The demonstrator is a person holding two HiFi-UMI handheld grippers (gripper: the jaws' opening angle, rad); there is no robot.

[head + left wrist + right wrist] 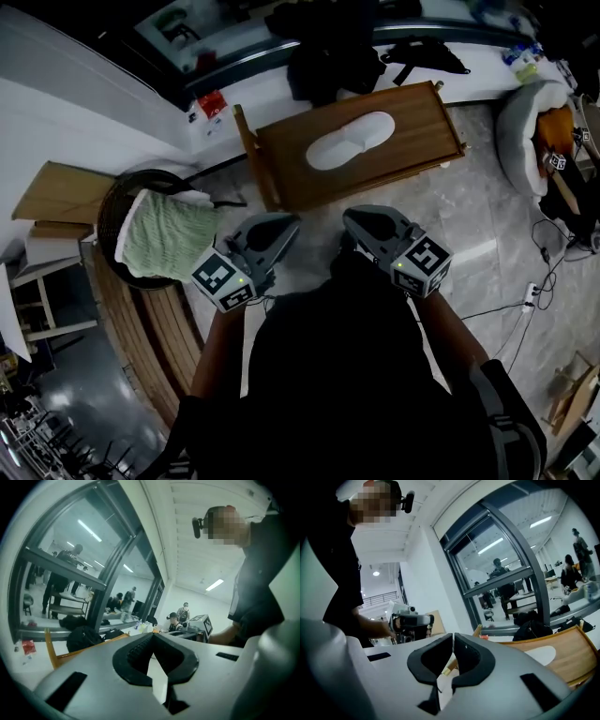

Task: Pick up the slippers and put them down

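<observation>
**Both grippers empty, slippers on the table**

At far left a basket (pixel 112 202) holds a green cloth (pixel 169 242). The left gripper (pixel 284 227) has its jaws pressed together on nothing. Beyond both grippers, the white slippers (pixel 349 141) lie together on the wooden table (pixel 417 117). The right gripper (pixel 354 221) is likewise closed and empty.

A lab-like workspace: glass partition (pixel 70 550), people (pixel 119 602) working behind it, cables (pixel 548 258) on marble floor (pixel 487 206).
</observation>
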